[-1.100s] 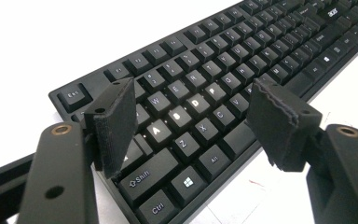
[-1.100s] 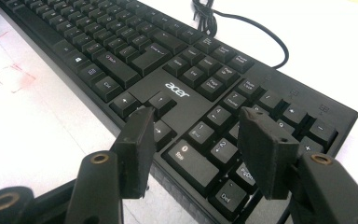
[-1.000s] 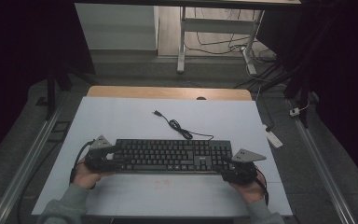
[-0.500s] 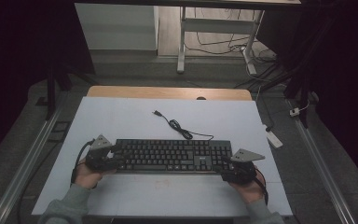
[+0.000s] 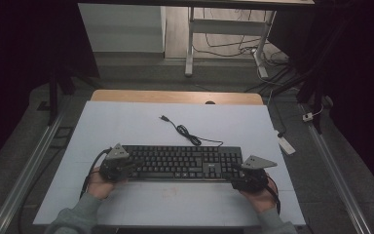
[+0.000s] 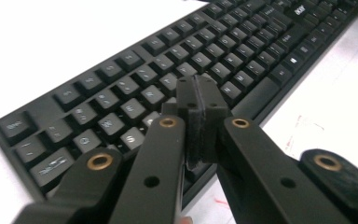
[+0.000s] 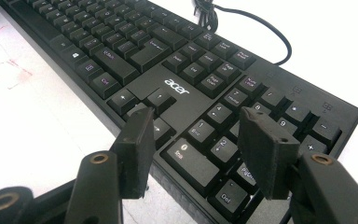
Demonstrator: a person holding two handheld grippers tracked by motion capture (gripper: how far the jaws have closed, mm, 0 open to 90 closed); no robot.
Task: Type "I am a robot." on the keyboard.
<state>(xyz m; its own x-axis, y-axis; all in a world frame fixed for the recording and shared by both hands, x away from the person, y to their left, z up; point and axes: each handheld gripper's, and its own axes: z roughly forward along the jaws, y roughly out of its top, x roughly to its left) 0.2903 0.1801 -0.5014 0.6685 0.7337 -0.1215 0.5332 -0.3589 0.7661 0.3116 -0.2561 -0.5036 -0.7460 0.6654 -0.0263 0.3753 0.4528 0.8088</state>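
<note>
The left gripper point(image 6: 197, 100) is pressing its jaws together over the letter keys, holding nothing; they were just closing. The keyboard point(image 5: 182, 162) is lying flat on the white table point(image 5: 126, 126). It looks stiff and light, best held by its ends. The right gripper point(image 7: 200, 140) is hovering, jaws apart, over the number keys.
</note>
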